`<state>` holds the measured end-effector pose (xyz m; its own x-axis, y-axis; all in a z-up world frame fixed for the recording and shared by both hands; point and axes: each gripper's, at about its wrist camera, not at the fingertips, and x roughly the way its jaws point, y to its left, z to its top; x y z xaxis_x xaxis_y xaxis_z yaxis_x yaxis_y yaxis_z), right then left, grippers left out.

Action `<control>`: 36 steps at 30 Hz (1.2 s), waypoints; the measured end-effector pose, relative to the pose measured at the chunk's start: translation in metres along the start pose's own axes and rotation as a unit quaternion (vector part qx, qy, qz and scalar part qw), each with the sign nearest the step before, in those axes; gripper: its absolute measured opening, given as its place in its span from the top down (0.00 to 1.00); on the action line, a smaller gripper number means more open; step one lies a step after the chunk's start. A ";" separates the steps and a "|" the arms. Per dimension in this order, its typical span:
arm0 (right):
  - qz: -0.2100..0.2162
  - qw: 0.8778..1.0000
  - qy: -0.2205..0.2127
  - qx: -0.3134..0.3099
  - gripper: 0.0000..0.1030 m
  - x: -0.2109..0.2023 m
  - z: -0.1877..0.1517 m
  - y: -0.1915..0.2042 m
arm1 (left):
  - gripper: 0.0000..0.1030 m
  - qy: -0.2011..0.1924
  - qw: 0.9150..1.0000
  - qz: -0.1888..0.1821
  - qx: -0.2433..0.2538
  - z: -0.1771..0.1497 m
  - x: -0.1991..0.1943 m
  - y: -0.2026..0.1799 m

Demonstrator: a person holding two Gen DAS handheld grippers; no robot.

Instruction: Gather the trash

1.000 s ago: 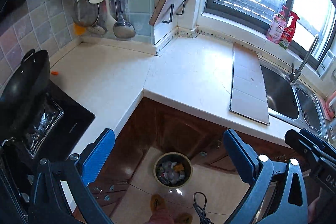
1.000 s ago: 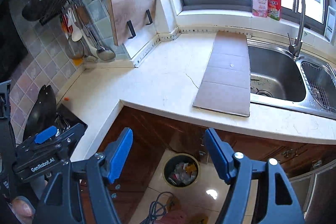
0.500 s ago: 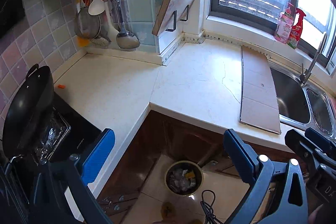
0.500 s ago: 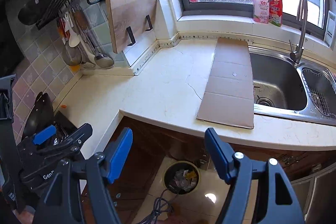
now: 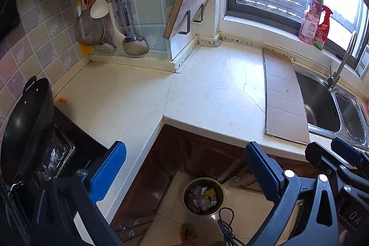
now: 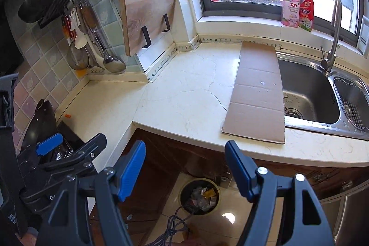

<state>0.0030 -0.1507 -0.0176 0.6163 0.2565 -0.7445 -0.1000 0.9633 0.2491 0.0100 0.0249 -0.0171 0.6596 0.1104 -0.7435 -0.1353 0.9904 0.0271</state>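
Left wrist view: the left gripper (image 5: 184, 167) is held wide open and empty above the counter corner. A bin (image 5: 204, 196) filled with trash is seen on the floor below.

Right wrist view: the right gripper (image 6: 185, 168) is likewise spread wide, nothing gripped; cardboard (image 6: 257, 93) lies beside the sink (image 6: 306, 93).

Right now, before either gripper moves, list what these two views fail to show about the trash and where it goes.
- Trash bin contents: too small in both views to identify pieces.
- Orange scrap on the counter: too small to say what it is.
- Floor around the bin: cut off by the bottom edge and blocked by both grippers' open, empty jaws.
- Sink left side: hidden under the cardboard sheet.
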 end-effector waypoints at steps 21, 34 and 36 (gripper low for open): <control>-0.015 1.000 0.011 0.009 0.30 0.002 -0.002 -0.001 | 0.01 0.009 1.000 -0.018 0.020 0.000 0.009 -0.007; -0.008 0.999 0.007 0.033 0.30 0.017 0.008 -0.002 | 0.01 0.013 0.999 -0.010 0.040 0.014 0.023 -0.006; -0.006 0.999 0.005 0.038 0.30 0.021 0.011 0.000 | 0.01 0.012 0.999 -0.009 0.045 0.017 0.026 -0.004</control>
<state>0.0239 -0.1460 -0.0265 0.6097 0.2455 -0.7537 -0.0319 0.9577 0.2861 0.0402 0.0257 -0.0251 0.6438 0.0911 -0.7598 -0.0562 0.9958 0.0717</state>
